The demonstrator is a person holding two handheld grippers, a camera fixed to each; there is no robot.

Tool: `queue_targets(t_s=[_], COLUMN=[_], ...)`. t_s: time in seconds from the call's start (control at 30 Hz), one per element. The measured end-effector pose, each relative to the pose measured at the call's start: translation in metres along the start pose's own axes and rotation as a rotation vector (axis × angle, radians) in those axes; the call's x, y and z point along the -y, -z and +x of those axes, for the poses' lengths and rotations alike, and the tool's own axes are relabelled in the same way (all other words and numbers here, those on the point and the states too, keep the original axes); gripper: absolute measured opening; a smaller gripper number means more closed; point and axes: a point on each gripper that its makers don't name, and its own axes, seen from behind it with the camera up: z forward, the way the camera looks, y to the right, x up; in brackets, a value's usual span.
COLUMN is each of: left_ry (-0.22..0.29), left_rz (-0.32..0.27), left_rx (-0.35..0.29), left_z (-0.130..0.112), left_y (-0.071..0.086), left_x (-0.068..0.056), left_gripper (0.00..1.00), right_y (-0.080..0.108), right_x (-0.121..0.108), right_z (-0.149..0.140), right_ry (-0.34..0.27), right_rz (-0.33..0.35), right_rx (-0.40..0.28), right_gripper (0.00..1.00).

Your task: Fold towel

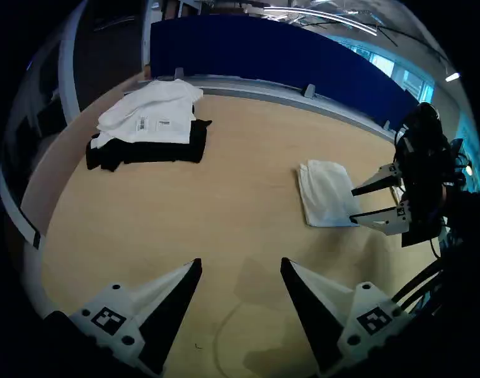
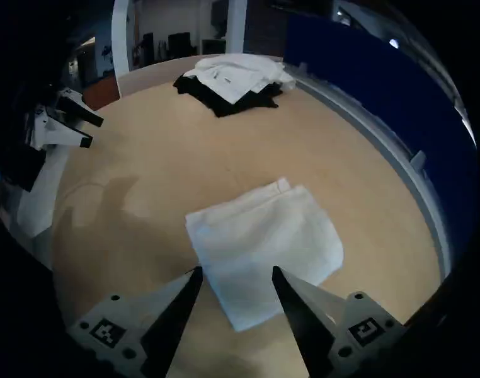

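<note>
Over bare tabletop [image 1: 177,214], left gripper view: left gripper [image 1: 240,268] wide open, empty; folded white towel [image 1: 325,192] well ahead, off right, right gripper [image 1: 353,205] at its edge. Right gripper view: risk, judging here: pinching top layer alone drags fold open. Right gripper spread, holding nothing, tips over towel's near edge.

Both views are dim and cool-toned. In the left gripper view, daylight glows from windows [image 1: 414,83] at the upper right. Soft, blurred shadows lie on the worktop [image 1: 240,189]. Fisheye distortion bends the edges, which darken; the centre is sharp.
</note>
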Motion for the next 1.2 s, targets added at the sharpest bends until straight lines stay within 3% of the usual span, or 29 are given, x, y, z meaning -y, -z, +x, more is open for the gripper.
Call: queue_targets(t_s=[0.37, 0.8, 1.03, 1.2], left_ry=[-0.015, -0.019, -0.020, -0.019], left_rz=[-0.011, -0.014, -0.014, -0.014], left_rx=[-0.001, 0.000, 0.000, 0.000], left_z=[0.004, 0.004, 0.003, 0.002], left_y=[-0.002, -0.004, -0.002, 0.000], left_x=[-0.007, -0.009, -0.008, -0.007], left_gripper=[0.93, 0.93, 0.93, 0.93], right_y=[0.017, 0.009, 0.007, 0.006], right_x=[-0.008, -0.001, 0.000, 0.001], right_z=[-0.042, -0.063, -0.068, -0.069], right_ry=[-0.048, -0.093, -0.113, -0.131], right_rz=[-0.040, -0.033, -0.039, -0.033], right_rx=[0.046, 0.075, 0.091, 0.095], right_gripper=[0.86, 0.84, 0.61, 0.35])
